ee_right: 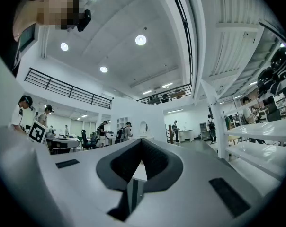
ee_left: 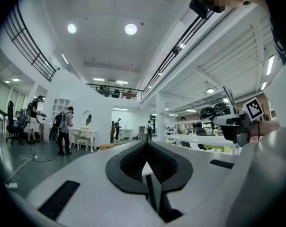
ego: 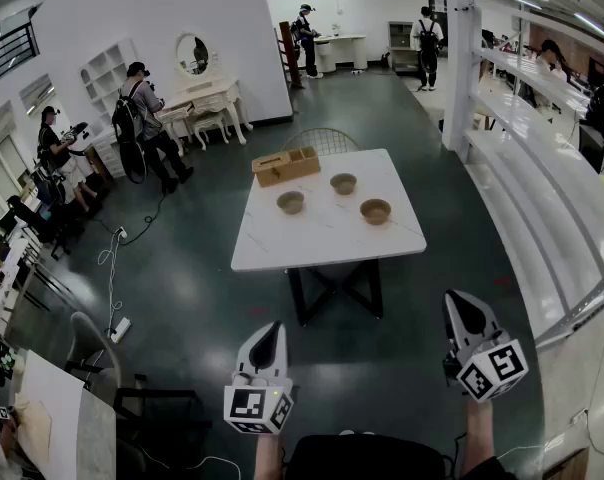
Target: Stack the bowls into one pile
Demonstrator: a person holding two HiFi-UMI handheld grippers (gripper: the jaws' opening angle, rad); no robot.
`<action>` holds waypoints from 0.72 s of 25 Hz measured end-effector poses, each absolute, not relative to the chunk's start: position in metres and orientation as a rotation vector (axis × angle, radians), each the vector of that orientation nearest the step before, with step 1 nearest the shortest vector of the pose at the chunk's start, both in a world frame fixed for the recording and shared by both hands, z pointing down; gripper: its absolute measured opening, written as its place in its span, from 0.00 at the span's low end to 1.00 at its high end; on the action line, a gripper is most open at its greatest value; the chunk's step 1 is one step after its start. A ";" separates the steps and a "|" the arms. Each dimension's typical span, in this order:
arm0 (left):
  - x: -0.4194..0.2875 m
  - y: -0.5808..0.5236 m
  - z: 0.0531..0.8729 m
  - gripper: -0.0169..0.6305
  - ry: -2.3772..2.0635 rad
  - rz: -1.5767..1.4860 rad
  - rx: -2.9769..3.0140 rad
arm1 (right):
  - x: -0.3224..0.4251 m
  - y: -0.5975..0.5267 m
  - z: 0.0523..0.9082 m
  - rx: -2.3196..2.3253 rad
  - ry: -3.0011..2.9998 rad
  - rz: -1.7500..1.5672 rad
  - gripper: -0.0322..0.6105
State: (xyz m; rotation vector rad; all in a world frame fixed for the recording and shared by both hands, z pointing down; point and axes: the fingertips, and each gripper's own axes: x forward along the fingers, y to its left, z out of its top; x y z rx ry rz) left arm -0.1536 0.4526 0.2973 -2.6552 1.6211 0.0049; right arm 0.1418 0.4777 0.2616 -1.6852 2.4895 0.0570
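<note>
Holding left gripper point(ego: 267, 332) and right gripper point(ego: 466, 304) pinched together, empty, well short of the white table point(ego: 282, 248). Leaving three bowls point(ego: 343, 183) sitting apart on it. Probably risking shoving one off that table by arriving closed.

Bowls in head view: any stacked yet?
No, the three bowls sit apart on the table, none inside another.

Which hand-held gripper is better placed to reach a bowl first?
Left, slightly. The left hand-held gripper lines up with the left bowl; the right hand-held gripper sits further to the side. Both are shut and far from the table.
</note>
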 end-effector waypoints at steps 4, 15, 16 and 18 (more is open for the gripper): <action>-0.150 0.451 0.296 0.05 1.623 0.014 -2.655 | 0.141 0.475 0.263 -1.674 2.507 0.055 0.07; -0.138 0.458 0.311 0.05 1.666 0.000 -2.679 | 0.140 0.477 0.272 -1.584 2.581 0.063 0.07; -0.138 0.460 0.313 0.05 1.674 0.000 -2.679 | 0.140 0.477 0.273 -1.584 2.576 0.056 0.07; -0.137 0.462 0.316 0.05 1.686 0.003 -2.680 | 0.141 0.475 0.275 -1.581 2.556 0.040 0.07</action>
